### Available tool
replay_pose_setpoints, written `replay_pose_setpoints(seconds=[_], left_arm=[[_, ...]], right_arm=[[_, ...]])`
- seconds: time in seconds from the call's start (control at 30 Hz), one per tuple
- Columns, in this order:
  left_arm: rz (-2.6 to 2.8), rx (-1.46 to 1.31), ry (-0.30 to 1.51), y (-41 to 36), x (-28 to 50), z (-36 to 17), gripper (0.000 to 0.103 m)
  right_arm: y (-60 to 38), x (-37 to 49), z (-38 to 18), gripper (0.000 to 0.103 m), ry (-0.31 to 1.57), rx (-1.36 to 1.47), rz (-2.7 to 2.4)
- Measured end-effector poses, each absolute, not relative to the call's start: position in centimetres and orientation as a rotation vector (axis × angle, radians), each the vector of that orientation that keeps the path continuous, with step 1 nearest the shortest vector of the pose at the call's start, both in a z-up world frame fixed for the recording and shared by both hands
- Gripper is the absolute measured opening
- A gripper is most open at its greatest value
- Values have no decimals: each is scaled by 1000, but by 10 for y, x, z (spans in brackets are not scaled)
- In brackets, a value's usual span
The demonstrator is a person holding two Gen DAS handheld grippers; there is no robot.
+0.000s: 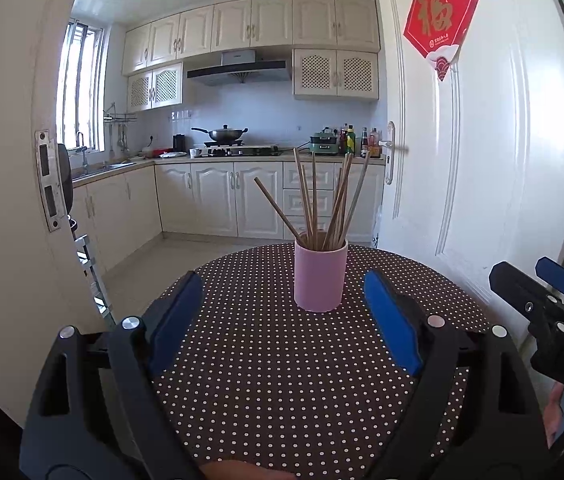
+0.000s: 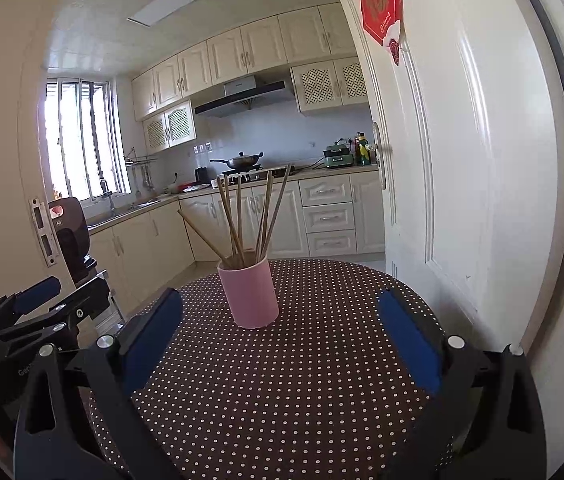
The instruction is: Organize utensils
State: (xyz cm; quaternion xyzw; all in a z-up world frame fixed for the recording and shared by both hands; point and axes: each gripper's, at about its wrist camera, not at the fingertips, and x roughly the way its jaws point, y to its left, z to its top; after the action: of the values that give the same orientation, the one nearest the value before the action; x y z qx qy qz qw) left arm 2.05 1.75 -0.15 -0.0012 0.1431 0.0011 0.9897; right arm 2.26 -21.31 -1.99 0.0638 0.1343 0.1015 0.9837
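Observation:
A pink cup (image 1: 319,276) (image 2: 250,296) stands upright on a round table with a brown polka-dot cloth (image 1: 282,380) (image 2: 301,380). Several wooden chopsticks (image 1: 321,200) (image 2: 242,216) lean inside it, fanned outward. My left gripper (image 1: 283,280) is open over the cloth just short of the cup, with nothing between its blue pads. My right gripper (image 2: 280,298) is also open and empty, the cup ahead and slightly left of its centre. Each gripper shows in the other's view: the right gripper (image 1: 521,270) at the right edge, the left gripper (image 2: 78,286) at the left edge.
A white door (image 1: 481,180) (image 2: 461,200) stands open close to the table's right side. A door frame (image 1: 10,200) and a metal step ladder (image 1: 90,272) are at the left. Beyond the table lies a kitchen with cabinets (image 1: 218,196) and a wok (image 1: 224,134).

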Motion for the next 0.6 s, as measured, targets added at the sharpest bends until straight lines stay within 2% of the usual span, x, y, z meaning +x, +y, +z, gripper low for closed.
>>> replay_pose_setpoints(seconds=[0.6], left_arm=[[-5, -23, 291, 21, 14, 0, 82]], right_arm=[[-208, 16, -20, 95, 281, 115, 217]])
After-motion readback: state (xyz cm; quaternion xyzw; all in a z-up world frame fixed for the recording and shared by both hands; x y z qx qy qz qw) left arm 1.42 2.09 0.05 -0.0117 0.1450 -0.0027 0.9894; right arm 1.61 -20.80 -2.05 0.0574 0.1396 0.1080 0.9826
